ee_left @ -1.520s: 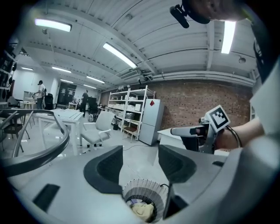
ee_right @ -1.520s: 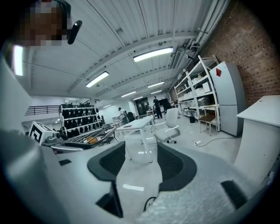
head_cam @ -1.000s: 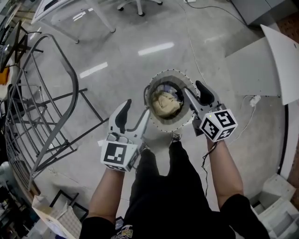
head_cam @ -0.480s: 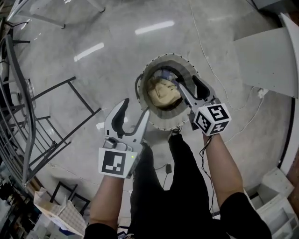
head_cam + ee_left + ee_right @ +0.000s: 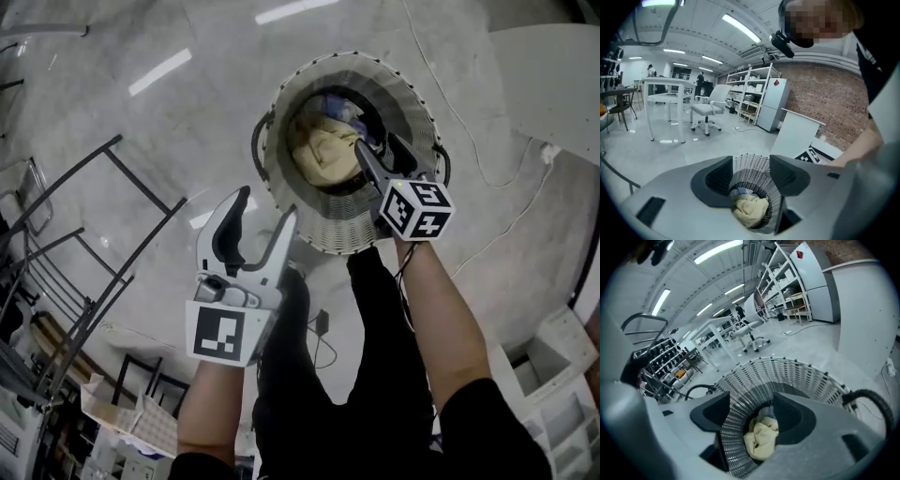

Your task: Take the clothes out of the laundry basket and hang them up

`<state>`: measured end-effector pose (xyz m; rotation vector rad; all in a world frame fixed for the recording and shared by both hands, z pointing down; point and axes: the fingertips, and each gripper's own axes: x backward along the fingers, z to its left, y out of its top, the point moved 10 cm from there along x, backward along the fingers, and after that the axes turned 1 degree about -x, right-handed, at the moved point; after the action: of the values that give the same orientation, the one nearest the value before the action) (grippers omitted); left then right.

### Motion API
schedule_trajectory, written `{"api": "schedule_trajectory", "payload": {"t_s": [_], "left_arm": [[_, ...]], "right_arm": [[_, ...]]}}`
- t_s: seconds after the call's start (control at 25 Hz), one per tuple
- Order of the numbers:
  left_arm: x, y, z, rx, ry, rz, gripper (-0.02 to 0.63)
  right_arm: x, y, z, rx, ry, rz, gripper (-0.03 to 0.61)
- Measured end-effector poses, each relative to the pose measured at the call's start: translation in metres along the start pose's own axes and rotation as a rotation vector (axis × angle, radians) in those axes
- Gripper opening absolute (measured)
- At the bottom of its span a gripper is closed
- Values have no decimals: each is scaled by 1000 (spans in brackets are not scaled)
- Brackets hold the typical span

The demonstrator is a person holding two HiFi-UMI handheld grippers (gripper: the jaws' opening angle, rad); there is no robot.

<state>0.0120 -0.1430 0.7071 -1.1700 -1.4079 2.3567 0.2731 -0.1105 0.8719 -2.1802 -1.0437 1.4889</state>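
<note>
Head view: a dark metal rack [image 5: 150, 173] stood far left, well apart from the laundry basket [image 5: 323, 230].

The left gripper [image 5: 262, 212] hung outside the basket, just beside its near-left rim. Its jaws were spread with nothing in them. Left gripper view: that gripper [image 5: 750, 173] looked down into the basket from a distance.

Basket contents: a cream garment [image 5: 319, 155] crumpled at the bottom, with no clear long axis. A blue garment [image 5: 336, 101] lay just beyond it, partly covered.

The right gripper [image 5: 379, 150] was inside the basket mouth, and its jaws had just been opening. Right gripper view: its pads [image 5: 790, 416] stood wide and gripped nothing. The cream garment [image 5: 761, 439] lay ahead and below, apart from them.

Judgement: the right gripper was clearly the nearer, and a straight reach downward would bring the garment between its jaws.
</note>
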Motion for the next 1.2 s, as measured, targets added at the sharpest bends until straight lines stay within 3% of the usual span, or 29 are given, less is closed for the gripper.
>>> {"api": "schedule_trajectory", "payload": {"t_s": [0.36,0.72,0.96,1.12,1.16,1.2], "left_arm": [[-38,-68,8,-8,-63,38,232],[-60,-112,19,-8,-61,58,232],[-68,-126,25,-5,-54,47,232],[-71,-132,28,-15,-52,43,232],[-71,-133,28,-14,-51,42,232],[-71,-134,28,-14,-50,41,232]], "right_arm": [[-64,-89,-59,-227,-130,95,327],[-118,-154,-93,-230,-228,244,365],[-143,-189,-121,-298,-324,308,391],[-158,-202,-131,-366,-346,336,365],[-159,-205,-132,-371,-347,349,346],[-160,-207,-133,-368,-347,365,281]]}}
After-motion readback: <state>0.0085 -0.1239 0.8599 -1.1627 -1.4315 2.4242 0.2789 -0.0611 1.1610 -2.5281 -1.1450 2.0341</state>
